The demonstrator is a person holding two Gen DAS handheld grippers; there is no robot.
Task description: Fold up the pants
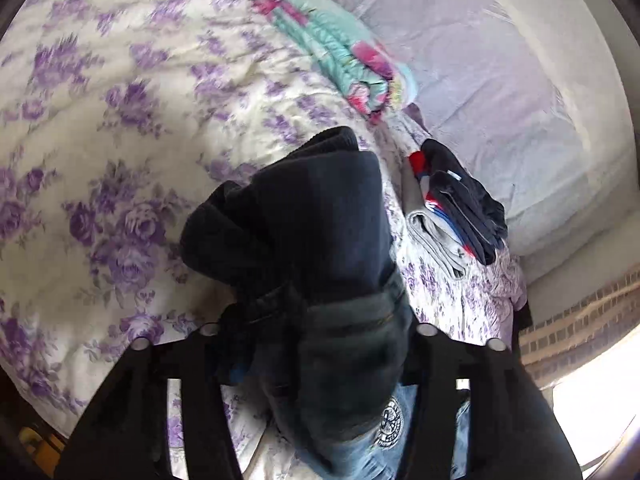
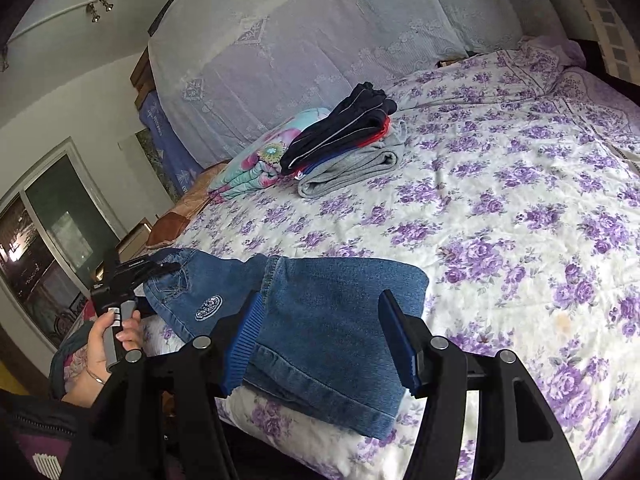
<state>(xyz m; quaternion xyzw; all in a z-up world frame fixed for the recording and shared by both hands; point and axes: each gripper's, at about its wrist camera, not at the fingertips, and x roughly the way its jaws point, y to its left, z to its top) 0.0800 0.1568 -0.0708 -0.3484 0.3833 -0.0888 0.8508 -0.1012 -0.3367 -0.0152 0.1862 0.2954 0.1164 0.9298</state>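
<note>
- The bed [image 2: 520, 168], under a white spread printed with purple roses, filled both views.
- A lace-covered headboard [image 2: 304, 40] rose behind it.
- The blue denim pants [image 2: 332, 312], folded over, lay at the near edge of the bed, a round white logo patch showing.
- A stack of folded clothes [image 2: 348, 148], grey beneath and dark navy on top, sat farther up beside a folded floral blanket [image 2: 256, 164].
- The right gripper [image 2: 320, 336] straddled the folded pants, its blue pads on either side; whether they pressed I could not tell.
- The left gripper [image 2: 160, 268], held in a hand [image 2: 108, 340], met the waistband end; in its own view dark cloth hid its fingers, so its grip was unclear.
</note>
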